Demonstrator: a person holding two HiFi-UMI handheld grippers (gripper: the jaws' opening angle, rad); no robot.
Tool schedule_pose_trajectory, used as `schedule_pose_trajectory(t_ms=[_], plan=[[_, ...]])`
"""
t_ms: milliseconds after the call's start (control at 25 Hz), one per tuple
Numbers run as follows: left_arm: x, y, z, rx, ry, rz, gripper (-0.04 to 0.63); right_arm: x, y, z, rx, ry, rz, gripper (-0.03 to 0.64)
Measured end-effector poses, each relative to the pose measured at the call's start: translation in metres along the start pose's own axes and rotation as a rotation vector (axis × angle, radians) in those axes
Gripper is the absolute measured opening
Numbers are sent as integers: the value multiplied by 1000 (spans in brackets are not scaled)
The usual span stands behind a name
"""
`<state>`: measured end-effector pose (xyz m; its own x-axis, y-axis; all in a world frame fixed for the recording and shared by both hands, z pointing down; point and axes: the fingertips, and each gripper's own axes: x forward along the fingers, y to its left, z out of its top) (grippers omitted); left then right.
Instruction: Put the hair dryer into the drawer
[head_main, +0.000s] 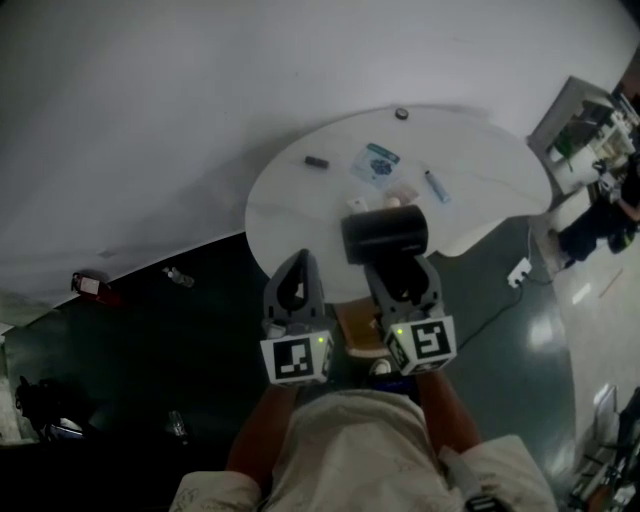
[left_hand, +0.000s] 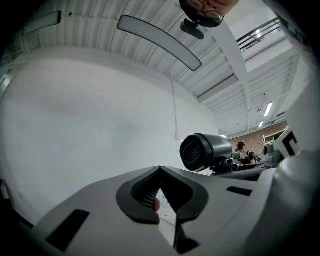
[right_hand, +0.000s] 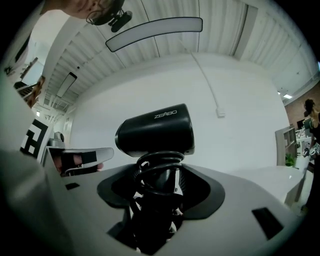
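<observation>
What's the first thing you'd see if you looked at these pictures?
The big black hair dryer stands out, clamped by its cord-wrapped handle in the right tool, above the near edge of the round white table. Beside it, the left tool is shut and empty.

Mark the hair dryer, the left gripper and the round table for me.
hair dryer (right_hand: 155, 131): right gripper view, on the black barrel.
left gripper (left_hand: 160, 170): left gripper view, where its closed jaw tips meet.
round table (head_main: 285, 205): head view, bare white top near its left edge.
</observation>
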<state>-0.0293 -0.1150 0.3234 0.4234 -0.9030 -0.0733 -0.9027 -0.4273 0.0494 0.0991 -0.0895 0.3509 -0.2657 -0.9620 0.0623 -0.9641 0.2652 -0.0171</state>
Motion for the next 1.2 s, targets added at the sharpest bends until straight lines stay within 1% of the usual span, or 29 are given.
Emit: schedule_pose_trajectory(t_ms=[160, 280, 440, 600, 720, 800, 960, 1080, 1200], plan=[[2, -12, 0, 4, -3, -32, 2, -9, -8, 6, 12, -34, -30, 256], [5, -20, -1, 5, -1, -57, 2, -18, -16, 6, 38, -34, -46, 256], [4, -30, -3, 2, -10, -86, 2, -34, -23, 2, 58, -15, -62, 256], [2, -42, -8, 16, -17, -118, 2, -48, -25, -8, 68, 10, -68, 256], [-1, -49, -14, 6, -11, -136, 2, -57, -26, -13, 66, 37, -78, 256], [-4, -52, -18, -1, -4, -143, 2, -62, -25, -20, 77, 68, -87, 256], [-9, -55, -25, 6, 13, -151, 2, -70, -21, -38, 85, 175, -92, 256], [-11, -60, -27, 16, 20, -160, 2, -77, -20, -55, 114, 243, -88, 256], [-11, -65, -28, -10, 15, -164, 2, -85, -25, -75, 126, 327, -103, 256]])
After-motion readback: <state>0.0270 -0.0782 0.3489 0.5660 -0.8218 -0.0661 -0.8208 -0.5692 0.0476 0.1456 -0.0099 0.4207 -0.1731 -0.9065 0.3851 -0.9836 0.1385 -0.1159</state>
